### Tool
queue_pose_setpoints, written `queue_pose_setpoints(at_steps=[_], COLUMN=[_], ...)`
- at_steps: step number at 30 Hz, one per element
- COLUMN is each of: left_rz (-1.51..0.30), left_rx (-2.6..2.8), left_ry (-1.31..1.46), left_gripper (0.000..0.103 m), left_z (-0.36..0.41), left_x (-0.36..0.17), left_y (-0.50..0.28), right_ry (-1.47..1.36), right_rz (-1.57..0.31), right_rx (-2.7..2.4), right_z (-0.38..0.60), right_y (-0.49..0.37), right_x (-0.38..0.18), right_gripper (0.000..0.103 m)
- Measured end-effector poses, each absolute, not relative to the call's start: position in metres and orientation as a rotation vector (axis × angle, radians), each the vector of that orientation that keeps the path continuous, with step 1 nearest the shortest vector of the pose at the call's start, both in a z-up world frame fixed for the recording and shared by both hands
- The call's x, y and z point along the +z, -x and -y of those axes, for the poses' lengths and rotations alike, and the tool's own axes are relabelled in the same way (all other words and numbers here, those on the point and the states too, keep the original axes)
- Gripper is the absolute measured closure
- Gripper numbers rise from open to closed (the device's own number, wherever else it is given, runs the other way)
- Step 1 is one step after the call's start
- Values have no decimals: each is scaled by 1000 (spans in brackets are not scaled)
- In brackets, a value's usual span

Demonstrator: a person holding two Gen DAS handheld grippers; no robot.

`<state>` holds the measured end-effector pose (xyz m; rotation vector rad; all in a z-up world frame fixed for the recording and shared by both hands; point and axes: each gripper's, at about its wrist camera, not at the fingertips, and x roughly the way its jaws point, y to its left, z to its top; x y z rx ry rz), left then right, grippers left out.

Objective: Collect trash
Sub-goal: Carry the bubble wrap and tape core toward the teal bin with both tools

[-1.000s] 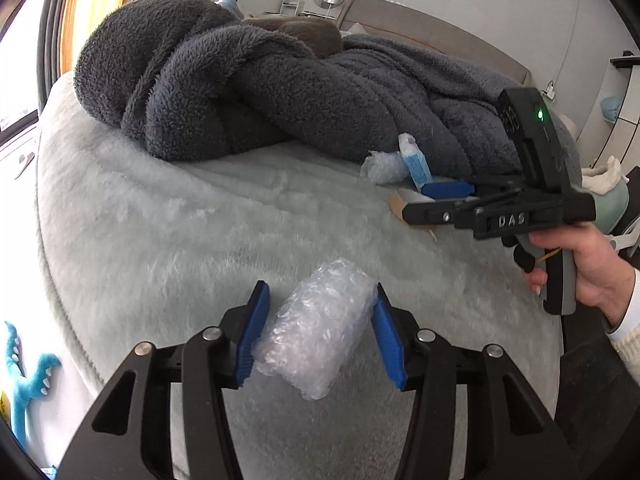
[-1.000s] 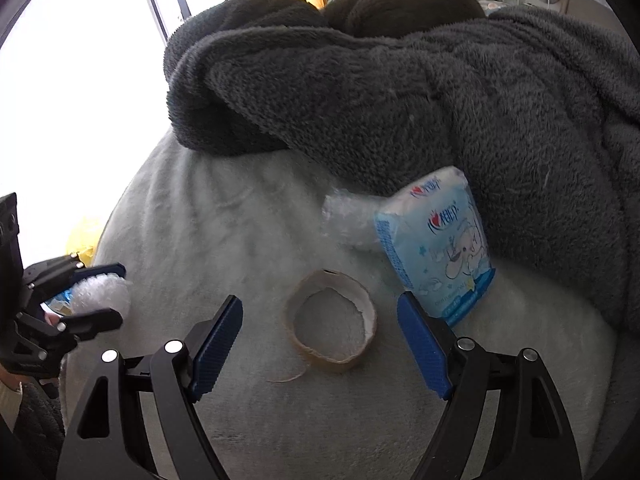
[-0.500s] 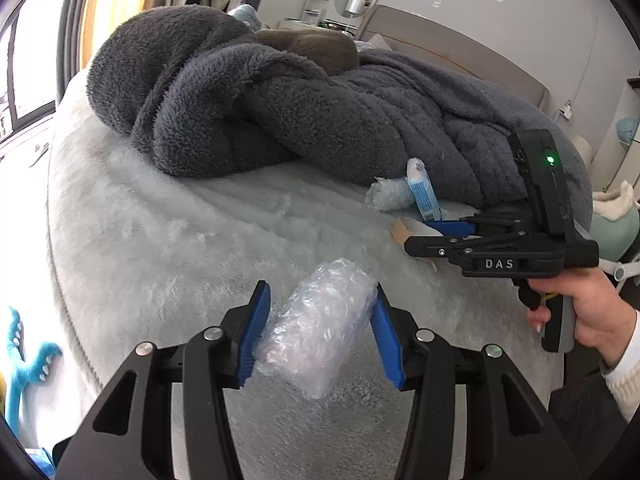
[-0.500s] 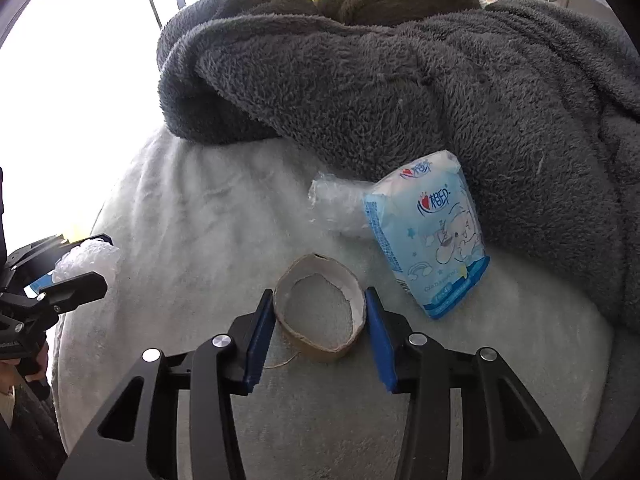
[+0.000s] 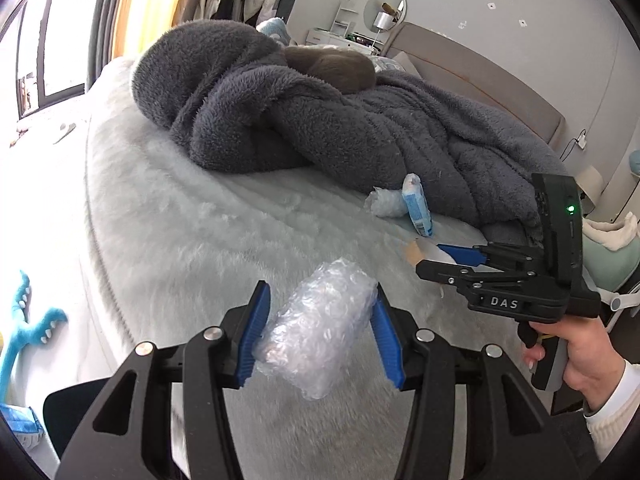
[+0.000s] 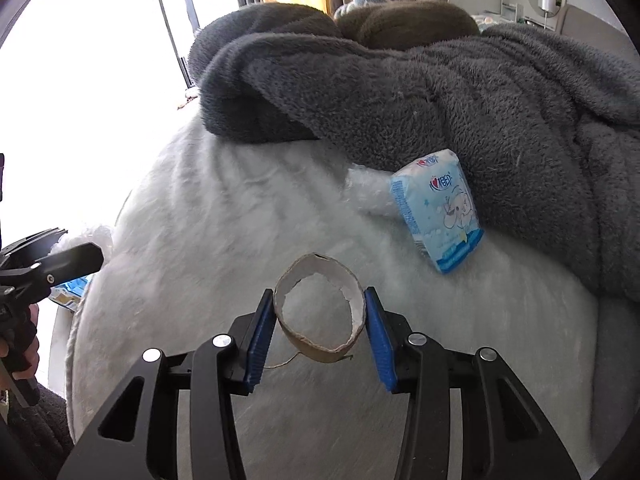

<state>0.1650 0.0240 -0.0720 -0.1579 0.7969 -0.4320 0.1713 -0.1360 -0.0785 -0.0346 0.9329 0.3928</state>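
Observation:
My left gripper (image 5: 318, 334) is shut on a roll of clear bubble wrap (image 5: 320, 330) and holds it above the pale fluffy bed cover (image 5: 192, 248). My right gripper (image 6: 320, 322) is shut on a squashed cardboard tape ring (image 6: 320, 312), held just over the cover; it shows in the left wrist view (image 5: 450, 260) with the ring's edge (image 5: 414, 252). A blue tissue pack (image 6: 438, 214) and a second wad of bubble wrap (image 6: 366, 190) lie against the grey blanket. Both show in the left wrist view, the pack (image 5: 416, 210) beside the wad (image 5: 386, 202).
A heaped dark grey fleece blanket (image 5: 320, 128) covers the far half of the bed, with a brown cushion (image 6: 404, 26) on top. A blue plush toy (image 5: 24, 320) lies on the floor at left. A headboard (image 5: 480, 76) and shelves stand behind.
My right gripper closed on the cardboard ring and lifted it slightly. My left gripper drew back and up with the bubble wrap still held.

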Motion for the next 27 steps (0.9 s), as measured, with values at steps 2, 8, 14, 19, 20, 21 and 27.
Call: queue_pose_setpoints(at_steps=[2,8,14,19,20,21,27], left_rz=[-792,-793,-797,-801,-802,-804,-812], left_rx=[-416,-348,-278,-226,-217,-209,-163], left_ry=[151,132,140,157,161,166,178], left_gripper=[50,50,50,50,50,50,50], left_z=[-25,-33,-50,-68,-71,-75,-99], left_x=[-69,-67,-68,-69,-70,-70,-73], left_y=[-156,-133,-114,-101,-100,-99,-91], right_ry=[31,64,60,65,66,69,86], right_rz=[-920,-888,-873,-866,-865,-864,-865], right_rx=[399,436,479,516,521,528,562], right_z=[133,113,95,73,70,66,39], right_y=[-164,-138,-119,-109,-107,-106,-100], right_x=[-75,-68,-65,-64,-64,-64,-64], right_gripper=[58,58,58,58,58,58,58])
